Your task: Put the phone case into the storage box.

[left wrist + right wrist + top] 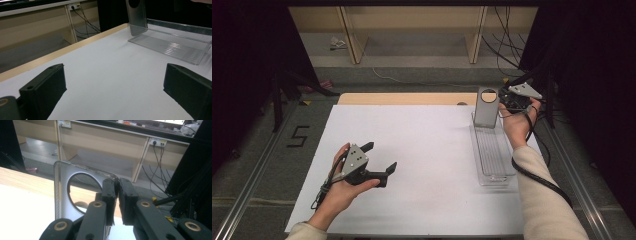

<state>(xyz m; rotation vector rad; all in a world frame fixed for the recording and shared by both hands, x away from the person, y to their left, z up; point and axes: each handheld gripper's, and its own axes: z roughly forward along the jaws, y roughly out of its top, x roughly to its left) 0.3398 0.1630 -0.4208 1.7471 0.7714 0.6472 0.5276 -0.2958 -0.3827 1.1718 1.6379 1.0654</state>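
Observation:
A grey phone case with a large round hole stands upright at the far end of a clear plastic tray on the right of the table. My right gripper is shut on the case's upper corner. In the right gripper view the two jaws pinch the case's clear rim, with my right gripper at its top right corner. My left gripper hovers over the white table at the near left, open and holding nothing. Beyond the wide jaws of my left gripper, the case and tray stand farther off.
A white sheet covers the table, with a wooden edge at the back. Behind it are a low shelf, wall sockets and hanging cables. Black frame posts stand at both sides, and rails run along the floor.

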